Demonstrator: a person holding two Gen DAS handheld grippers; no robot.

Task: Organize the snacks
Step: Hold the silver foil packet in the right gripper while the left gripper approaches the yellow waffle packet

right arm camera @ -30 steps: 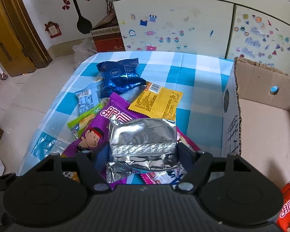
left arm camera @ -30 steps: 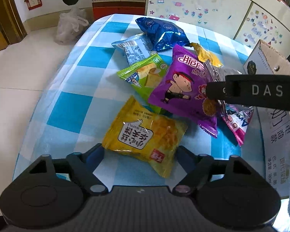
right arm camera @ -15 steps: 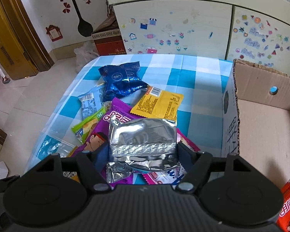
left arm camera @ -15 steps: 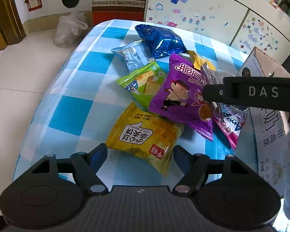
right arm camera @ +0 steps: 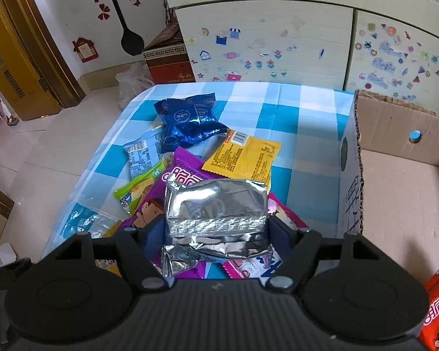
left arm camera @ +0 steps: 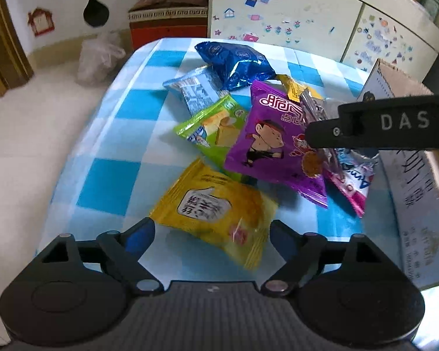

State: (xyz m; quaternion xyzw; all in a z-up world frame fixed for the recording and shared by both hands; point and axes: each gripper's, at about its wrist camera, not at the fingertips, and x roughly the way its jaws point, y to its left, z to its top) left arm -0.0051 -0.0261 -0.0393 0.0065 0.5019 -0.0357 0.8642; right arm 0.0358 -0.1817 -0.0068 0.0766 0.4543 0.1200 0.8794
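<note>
Left hand-held gripper (left arm camera: 212, 229) angled steeply down, jaws opening, yellow packet (left arm camera: 216, 215) lying between them, pads not pressing it. Right hand-held gripper (right arm camera: 216, 229) angled down too, jaws clamped on silver foil packet (right arm camera: 215, 207), lifted off the pile.

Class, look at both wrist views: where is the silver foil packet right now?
The silver foil packet sits clamped in the right gripper, low in the right wrist view, above the purple snack bag and left of the cardboard box.

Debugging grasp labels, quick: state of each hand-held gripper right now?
Left hand-held gripper: jaws opening, yellow waffle packet between them, not gripped.
Right hand-held gripper: shut on the silver foil packet.
</note>
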